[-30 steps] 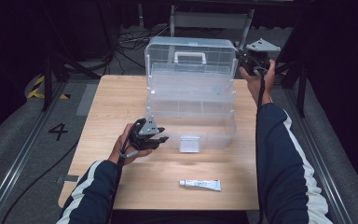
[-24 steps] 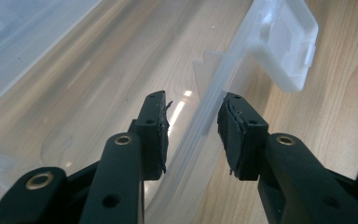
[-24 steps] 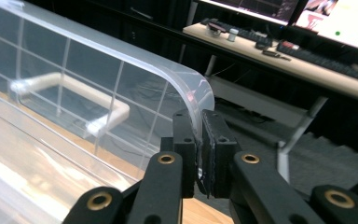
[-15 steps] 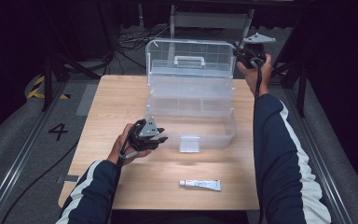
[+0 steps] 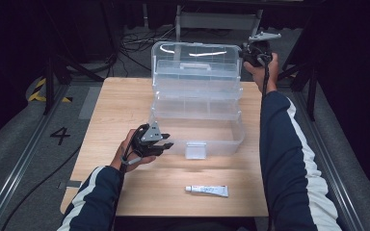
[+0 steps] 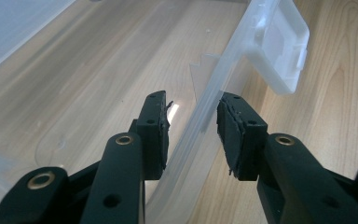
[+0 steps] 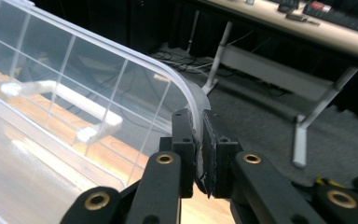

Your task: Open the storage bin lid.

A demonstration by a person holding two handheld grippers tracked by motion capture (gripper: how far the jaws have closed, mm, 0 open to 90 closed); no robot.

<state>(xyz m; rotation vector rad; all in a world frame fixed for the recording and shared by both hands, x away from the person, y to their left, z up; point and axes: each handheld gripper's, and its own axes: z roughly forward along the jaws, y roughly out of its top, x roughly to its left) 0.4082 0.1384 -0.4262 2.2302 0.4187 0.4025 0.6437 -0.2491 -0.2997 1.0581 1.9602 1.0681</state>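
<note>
**Storage box held at lid corner and front wall**

Storage box (image 5: 197, 108), clear plastic with tiered trays folded out, stands on the far half of the wooden table (image 5: 125, 101), its lid (image 5: 195, 60) raised upright at the 12 o'clock end. A white handle (image 7: 58, 100) shows through the gridded lid in the right gripper view. The white latch (image 5: 195, 149) hangs on the front wall at the box's 6 o'clock side.

The right gripper (image 5: 248, 52), at about 1 o'clock from the table's middle, is clamped on the rounded upper corner of the lid; in the right gripper view its two black pads (image 7: 182, 135) press the thin plastic edge from both sides with no gap left.

The left gripper (image 5: 166, 143) sits at the box's 7 o'clock corner, just beside the latch. In the left gripper view its jaws straddle the rim of the box's front wall: one pad (image 6: 154, 130) is inside the box, the other outside, and a gap shows between each pad and the plastic, so the rim is between them but not squeezed.

A small white tube (image 5: 207, 190) lies flat on the table at 6 o'clock, well apart from the box and from both grippers.
</note>
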